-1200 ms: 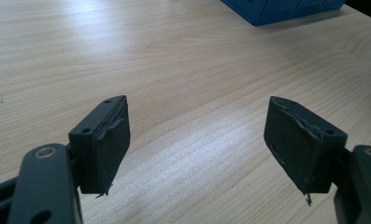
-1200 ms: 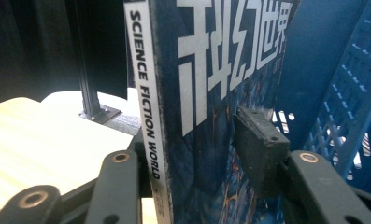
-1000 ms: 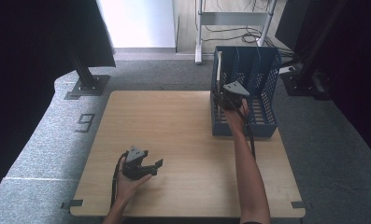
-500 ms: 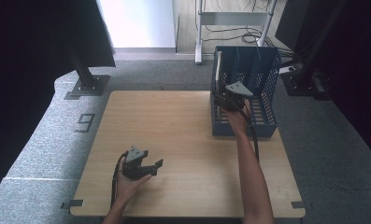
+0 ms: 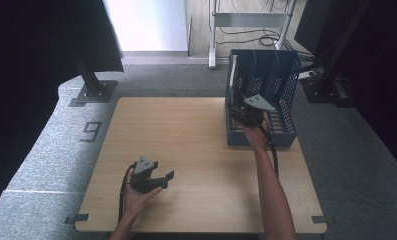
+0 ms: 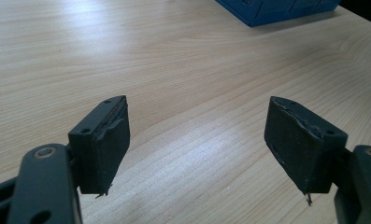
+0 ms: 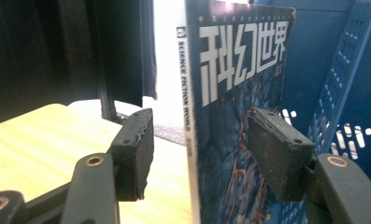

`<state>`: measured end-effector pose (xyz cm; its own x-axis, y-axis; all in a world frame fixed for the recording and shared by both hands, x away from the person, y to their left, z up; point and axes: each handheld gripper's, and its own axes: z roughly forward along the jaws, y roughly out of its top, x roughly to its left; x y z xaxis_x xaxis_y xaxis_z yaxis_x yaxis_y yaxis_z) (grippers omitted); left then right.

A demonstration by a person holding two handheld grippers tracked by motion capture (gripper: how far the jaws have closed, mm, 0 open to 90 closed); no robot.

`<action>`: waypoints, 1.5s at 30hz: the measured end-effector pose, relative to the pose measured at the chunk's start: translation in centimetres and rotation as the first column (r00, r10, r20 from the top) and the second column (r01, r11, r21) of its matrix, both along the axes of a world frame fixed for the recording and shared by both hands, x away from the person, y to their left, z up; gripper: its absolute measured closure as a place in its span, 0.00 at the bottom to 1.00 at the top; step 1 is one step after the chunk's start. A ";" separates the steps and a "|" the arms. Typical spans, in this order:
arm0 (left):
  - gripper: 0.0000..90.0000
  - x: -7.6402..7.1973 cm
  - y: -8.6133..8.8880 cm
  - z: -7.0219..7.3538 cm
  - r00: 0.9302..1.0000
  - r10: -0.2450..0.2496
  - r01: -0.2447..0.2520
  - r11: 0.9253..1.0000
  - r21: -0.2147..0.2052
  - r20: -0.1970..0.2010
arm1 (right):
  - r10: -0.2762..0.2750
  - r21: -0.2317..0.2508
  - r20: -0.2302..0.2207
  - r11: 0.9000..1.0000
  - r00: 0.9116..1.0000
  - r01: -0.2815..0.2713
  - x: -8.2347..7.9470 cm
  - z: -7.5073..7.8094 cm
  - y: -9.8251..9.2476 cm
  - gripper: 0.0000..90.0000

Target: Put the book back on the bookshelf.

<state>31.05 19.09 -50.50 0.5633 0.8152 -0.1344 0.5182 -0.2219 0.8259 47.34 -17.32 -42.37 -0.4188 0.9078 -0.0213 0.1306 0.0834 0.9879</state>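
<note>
L gripper (image 5: pixel 162 178): lower left, over wooden table (image 5: pixel 196 150), jaws wide, empty | R gripper (image 7: pixel 197 154): upper right at blue file rack (image 5: pixel 281 85), jaws wide astride upright sci-fi magazine (image 7: pixel 234 116), not touching

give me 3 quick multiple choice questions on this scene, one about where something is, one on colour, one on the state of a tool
1. Where does the blue perforated plastic file rack stand?
A. far right part of the table
B. near left corner
C. on the floor

2. What colour is the cover of the upright magazine with white lettering?
A. red
B. dark blue
C. yellow

3. How are the jaws of the left tool?
A. shut on a pen
B. shut on nothing
C. open over the light wooden table

Answers: 1 A, the high view shows the rack at the table's far right. 2 B, the right gripper view shows a dark blue cover between the right tool jaws. 3 C, the left gripper view shows its pads wide apart above bare wood.
</note>
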 end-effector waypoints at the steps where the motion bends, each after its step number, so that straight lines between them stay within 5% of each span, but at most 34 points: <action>1: 0.25 0.0 0.0 0.0 1.000 -0.002 0.002 1.000 0.001 0.001 | 0.005 -0.001 0.007 1.000 1.000 -0.005 -0.3 0.0 0.0 0.45; 13: 0.25 0.1 -0.2 -0.1 1.000 -0.002 0.002 1.000 0.009 -0.001 | 0.054 0.040 0.008 0.998 0.999 -0.054 -3.7 -1.3 -0.5 0.46; 27: 0.25 0.2 -0.2 -0.1 1.000 -0.001 0.001 1.000 0.012 -0.001 | 0.100 0.020 -0.011 0.995 0.995 -0.099 -7.8 -4.0 -1.3 0.47; 45: 0.25 0.4 -0.2 -0.4 1.000 -0.003 0.003 1.000 0.010 -0.018 | 0.134 0.004 -0.125 0.991 0.983 -0.134 -11.4 -8.0 -2.9 0.47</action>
<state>31.44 18.93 -50.95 0.5630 0.8151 -0.1366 0.5325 -0.2314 0.8142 35.94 -20.26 -50.40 -0.5365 0.8432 0.0349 0.2401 0.1129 0.9641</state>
